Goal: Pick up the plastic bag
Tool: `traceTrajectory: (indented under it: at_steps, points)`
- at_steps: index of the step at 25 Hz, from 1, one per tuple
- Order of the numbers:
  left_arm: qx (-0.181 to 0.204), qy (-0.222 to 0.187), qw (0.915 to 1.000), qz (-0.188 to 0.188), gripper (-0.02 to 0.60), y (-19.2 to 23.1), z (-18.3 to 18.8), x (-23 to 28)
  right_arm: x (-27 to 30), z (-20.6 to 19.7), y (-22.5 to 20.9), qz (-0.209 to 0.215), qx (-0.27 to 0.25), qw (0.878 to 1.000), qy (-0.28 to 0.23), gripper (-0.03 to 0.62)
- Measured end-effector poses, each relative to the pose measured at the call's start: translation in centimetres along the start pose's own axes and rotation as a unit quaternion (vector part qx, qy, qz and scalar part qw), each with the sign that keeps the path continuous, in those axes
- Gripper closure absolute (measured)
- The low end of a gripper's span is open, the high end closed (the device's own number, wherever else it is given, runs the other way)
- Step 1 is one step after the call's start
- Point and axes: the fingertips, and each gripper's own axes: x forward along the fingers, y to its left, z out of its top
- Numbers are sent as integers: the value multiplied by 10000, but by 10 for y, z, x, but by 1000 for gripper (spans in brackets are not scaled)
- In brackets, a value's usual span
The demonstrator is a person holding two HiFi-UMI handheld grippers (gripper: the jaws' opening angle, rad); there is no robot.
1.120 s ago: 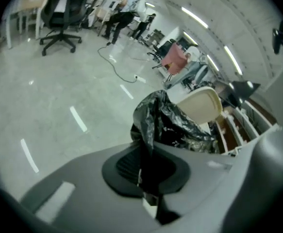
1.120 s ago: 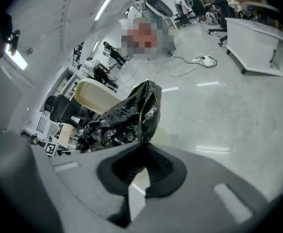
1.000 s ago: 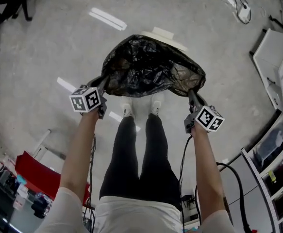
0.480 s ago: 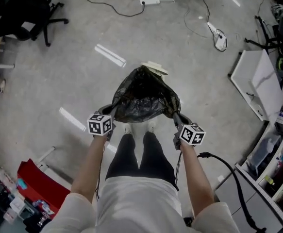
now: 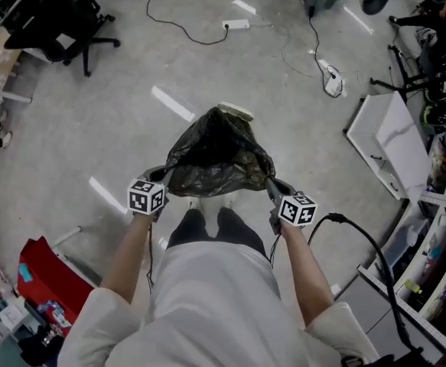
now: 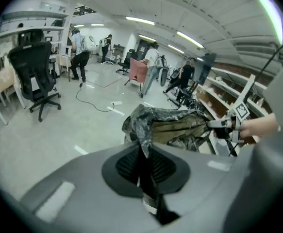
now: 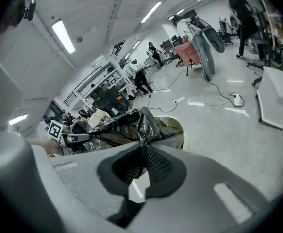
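A black plastic bag point(image 5: 219, 157) hangs in the air in front of the person, stretched between both grippers above the grey floor. My left gripper point(image 5: 160, 180) is shut on the bag's left rim, and the film point(image 6: 142, 130) runs into its closed jaws. On the other side my right gripper point(image 5: 271, 186) is shut on the right rim, where the film point(image 7: 144, 125) is pinched between its pads. The bag's mouth gapes open between them, showing a brownish inside point(image 6: 182, 126). A white round object point(image 5: 236, 112) peeks out beyond the bag's far side.
Cables and a power strip point(image 5: 235, 24) lie on the floor ahead. An office chair point(image 5: 69, 21) stands at the far left, white panels point(image 5: 383, 140) and shelving point(image 5: 437, 274) at the right, a red box point(image 5: 43, 277) near left. Several people stand in the background point(image 6: 80, 50).
The person has straightened up and the bag has risen off the floor with both grippers; the grippers have come closer together, so the bag hangs narrower. More floor and cables now show ahead.
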Motion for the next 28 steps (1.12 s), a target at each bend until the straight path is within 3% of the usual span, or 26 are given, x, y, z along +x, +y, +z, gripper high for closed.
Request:
traceTrajectory:
  at_steps: [4, 11, 15, 22, 28]
  points:
    - [41, -164, 9998, 58, 575, -20, 0, -27, -29, 7, 16, 73, -220, 9996, -134, 592]
    - [-467, -782, 9958, -36, 575, -54, 22, -71, -77, 27, 34, 96, -111, 9978, -648, 592]
    - [-563, -1177, 9914, -64, 574, -70, 40, -102, -105, 45, 57, 306, -139, 9946, -982, 592]
    - [-256, -1454, 9889, 140, 575, -89, 57, -144, -139, 68, 85, 514, -390, 9883, -1380, 592]
    - [-72, -1541, 9879, 157, 575, -100, 62, -162, -149, 74, 89, 421, -601, 9860, -1495, 592]
